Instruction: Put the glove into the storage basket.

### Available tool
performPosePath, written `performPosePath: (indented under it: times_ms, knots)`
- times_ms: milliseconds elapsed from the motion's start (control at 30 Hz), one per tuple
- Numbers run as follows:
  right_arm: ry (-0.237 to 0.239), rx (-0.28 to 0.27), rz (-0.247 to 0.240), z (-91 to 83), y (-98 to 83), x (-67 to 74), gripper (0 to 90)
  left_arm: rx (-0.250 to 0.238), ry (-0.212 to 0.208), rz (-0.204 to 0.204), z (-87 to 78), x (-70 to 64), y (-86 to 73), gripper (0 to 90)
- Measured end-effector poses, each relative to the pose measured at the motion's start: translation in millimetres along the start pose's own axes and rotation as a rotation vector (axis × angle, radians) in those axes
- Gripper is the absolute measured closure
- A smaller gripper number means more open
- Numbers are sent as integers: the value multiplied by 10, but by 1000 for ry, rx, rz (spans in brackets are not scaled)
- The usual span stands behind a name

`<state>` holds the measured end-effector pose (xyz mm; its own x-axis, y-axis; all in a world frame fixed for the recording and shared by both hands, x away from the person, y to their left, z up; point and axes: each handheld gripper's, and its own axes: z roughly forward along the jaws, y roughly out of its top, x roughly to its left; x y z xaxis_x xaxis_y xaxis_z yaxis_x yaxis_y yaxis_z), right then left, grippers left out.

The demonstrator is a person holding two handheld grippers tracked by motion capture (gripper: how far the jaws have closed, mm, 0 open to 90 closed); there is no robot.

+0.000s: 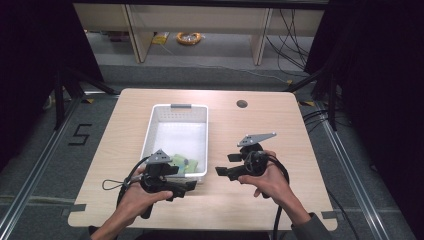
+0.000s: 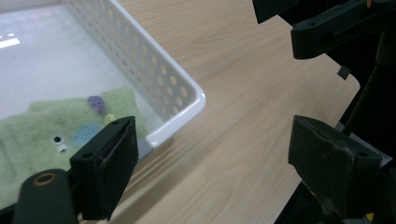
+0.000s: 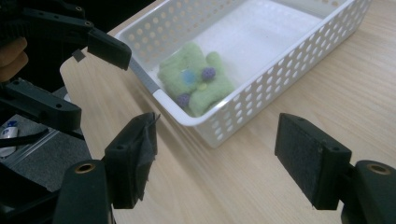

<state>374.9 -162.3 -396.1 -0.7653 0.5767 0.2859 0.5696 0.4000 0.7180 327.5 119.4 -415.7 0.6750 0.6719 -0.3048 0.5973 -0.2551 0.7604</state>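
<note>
A white perforated basket (image 1: 150,131) stands on the wooden table (image 1: 270,135), a green felt piece (image 1: 183,164) with small coloured dots lying in its near end. My left gripper (image 1: 184,179) hovers at the basket's near right corner, jaws open and empty. In the left gripper view its jaws (image 2: 219,163) frame bare table beside the basket corner (image 2: 187,88) and the felt (image 2: 46,133). My right gripper (image 1: 226,164) is to the right of the basket, pointing left, open and empty. Its own view (image 3: 224,158) looks at the basket (image 3: 280,60), the felt (image 3: 196,81) and the left gripper (image 3: 100,46).
A round cable hole (image 1: 242,104) sits near the table's far right. The table's near edge lies just under both hands. Beyond the far edge are shelf legs, floor cables and a yellow coil (image 1: 189,38). Metal rails run along both sides.
</note>
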Motion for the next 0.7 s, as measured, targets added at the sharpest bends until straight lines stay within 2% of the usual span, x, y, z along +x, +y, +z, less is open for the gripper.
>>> performPosePath:
  times_ms: [33,100,200,267,300,333,367,400,500,533,567,600,633,667,700]
  knots:
    - [1,5,22,-20,-18,18,305,3,-6,-2,4,-9,-7,155]
    - [-2,-11,-1,-47,-45,-12,299,5,-14,6,21,-33,-26,154]
    - [-8,-14,4,-94,-79,-8,292,4,-28,10,49,-63,-51,154]
    - [-26,-12,19,-130,-106,5,282,0,-17,20,59,-83,-64,154]
    - [-33,-25,-4,-136,-125,-6,278,-3,-17,26,64,-90,-69,155]
    - [-25,-18,10,-148,-137,6,272,-8,-17,34,71,-104,-79,155]
    - [-30,-31,-37,-150,-149,-24,267,-12,-23,38,78,-107,-86,155]
    - [-38,-24,-10,-167,-162,-3,267,-8,-28,37,81,-117,-95,154]
    - [-35,-30,-12,-183,-216,-7,260,-15,-40,37,93,-159,-121,154]
    - [-49,-34,-23,-186,-231,-9,259,-18,-50,34,98,-178,-131,155]
    - [-35,-26,-1,-195,-250,7,251,-18,-48,45,98,-186,-136,154]
    - [-45,-37,-23,-196,-262,-10,250,-20,-54,50,103,-197,-144,155]
    - [-32,-35,-25,-195,-281,-16,250,-31,-56,54,113,-210,-153,155]
    - [-40,-24,19,-214,-299,22,249,-29,-55,57,116,-229,-164,154]
    - [-40,-40,-20,-207,-326,-10,247,-25,-52,61,117,-238,-170,155]
